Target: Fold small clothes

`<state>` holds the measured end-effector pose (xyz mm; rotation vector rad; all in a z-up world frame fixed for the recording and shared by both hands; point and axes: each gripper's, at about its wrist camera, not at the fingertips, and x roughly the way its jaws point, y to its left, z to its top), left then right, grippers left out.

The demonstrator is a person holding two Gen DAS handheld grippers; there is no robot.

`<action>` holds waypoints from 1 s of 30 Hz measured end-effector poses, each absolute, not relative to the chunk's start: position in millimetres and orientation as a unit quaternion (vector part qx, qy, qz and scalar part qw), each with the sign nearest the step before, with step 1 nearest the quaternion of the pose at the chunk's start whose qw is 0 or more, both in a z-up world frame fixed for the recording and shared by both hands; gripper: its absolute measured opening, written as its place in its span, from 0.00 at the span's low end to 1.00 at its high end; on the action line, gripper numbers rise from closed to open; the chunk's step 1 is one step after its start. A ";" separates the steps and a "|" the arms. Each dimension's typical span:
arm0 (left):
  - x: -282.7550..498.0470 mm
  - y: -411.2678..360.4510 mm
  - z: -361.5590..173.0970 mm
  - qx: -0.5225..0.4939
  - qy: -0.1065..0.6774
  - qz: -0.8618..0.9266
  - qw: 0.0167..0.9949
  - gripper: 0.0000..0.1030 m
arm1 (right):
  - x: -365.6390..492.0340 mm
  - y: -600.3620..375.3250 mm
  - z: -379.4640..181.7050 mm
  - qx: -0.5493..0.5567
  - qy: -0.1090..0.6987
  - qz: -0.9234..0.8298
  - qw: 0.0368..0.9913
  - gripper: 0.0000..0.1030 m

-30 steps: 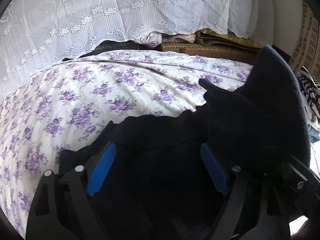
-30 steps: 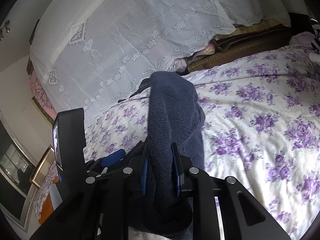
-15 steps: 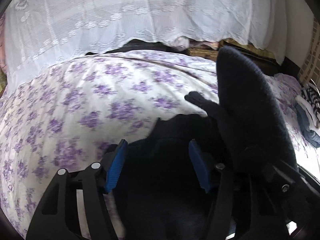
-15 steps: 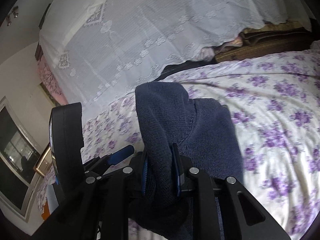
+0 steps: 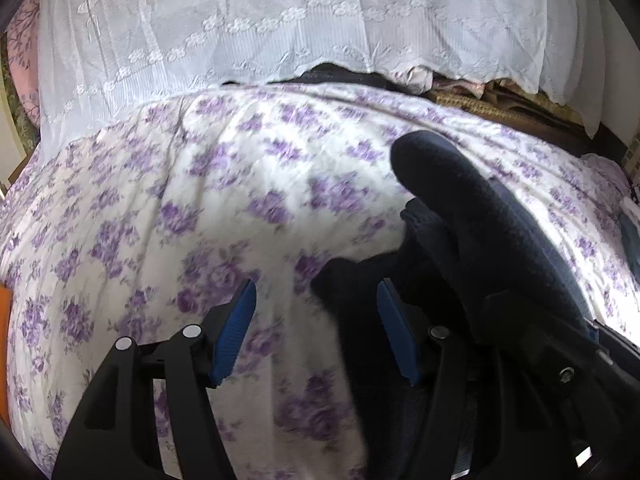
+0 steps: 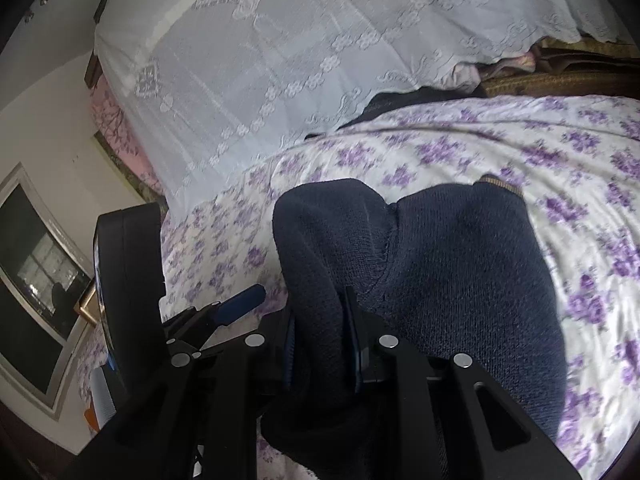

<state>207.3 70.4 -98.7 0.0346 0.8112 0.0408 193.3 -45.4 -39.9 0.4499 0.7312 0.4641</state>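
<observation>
Right tongs (image 6: 322, 340): nearest item in the right view. Blue pads pressed together on a thick fold of the sweater (image 6: 460, 280), which bulges up and over the fingers toward the camera. Closed, gripping the knit.

Left tongs (image 5: 316, 328): nearest item in the left view. Blue pads (image 5: 234, 330) set wide apart, nothing between them but bedspread; a dark edge of the sweater (image 5: 460, 240) reaches in just beside the right-hand pad. Open, holding nothing. The same tongs show in the right view as a black body with one blue finger, lower left (image 6: 240, 304).

Sweater: navy knit, lying on the bed, with one end lifted in the right tongs. In the right view the body spreads to the right of the fingers, with a seam running down its middle and a tan-edged hem at the far corner. In the left view a rounded roll of the knit rises on the right side, above a flatter dark part on the bedspread.

Bedspread (image 5: 160, 208): white with purple flower sprigs, under the sweater and both tongs, slightly blurred.

Lace cloth (image 5: 300, 20): white, flower-patterned, hanging beyond the far edge of the bed.

Woven brown items (image 5: 500, 100): beneath the lace hem, far right; not identifiable.

Window (image 6: 36, 272): far left of the right view, light frame.
</observation>
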 end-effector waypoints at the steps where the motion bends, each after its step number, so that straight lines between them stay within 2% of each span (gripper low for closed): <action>1: 207.8 74.4 -105.1 0.015 0.402 0.019 0.915 0.59 | 193.6 -40.8 -45.5 0.213 0.358 0.225 0.881 0.22; 5: 215.1 82.1 -128.2 0.006 0.430 0.012 0.903 0.62 | 197.8 -35.2 -61.6 0.207 0.375 0.221 0.876 0.22; 8: 217.5 75.3 -135.1 0.037 0.425 0.025 0.904 0.68 | 202.3 -39.4 -68.8 0.208 0.389 0.223 0.869 0.25; 11: 221.7 73.8 -137.7 0.061 0.415 0.049 0.907 0.86 | 204.7 -40.8 -70.8 0.212 0.390 0.227 0.867 0.37; 13: 226.9 79.9 -138.9 0.051 0.419 0.051 0.905 0.93 | 204.5 -40.9 -69.6 0.210 0.386 0.230 0.868 0.38; 19: 230.6 86.4 -138.6 0.029 0.422 0.044 0.905 0.95 | 191.8 -74.3 -48.2 0.244 0.351 0.268 0.863 0.38; 26: 240.0 81.4 -138.6 0.036 0.426 0.041 0.903 0.96 | 134.8 -77.4 -47.6 0.091 0.338 0.237 0.906 0.41; 30: 247.6 78.3 -137.8 0.043 0.428 0.041 0.902 0.96 | 108.0 -50.1 -41.9 -0.036 0.286 0.208 0.935 0.45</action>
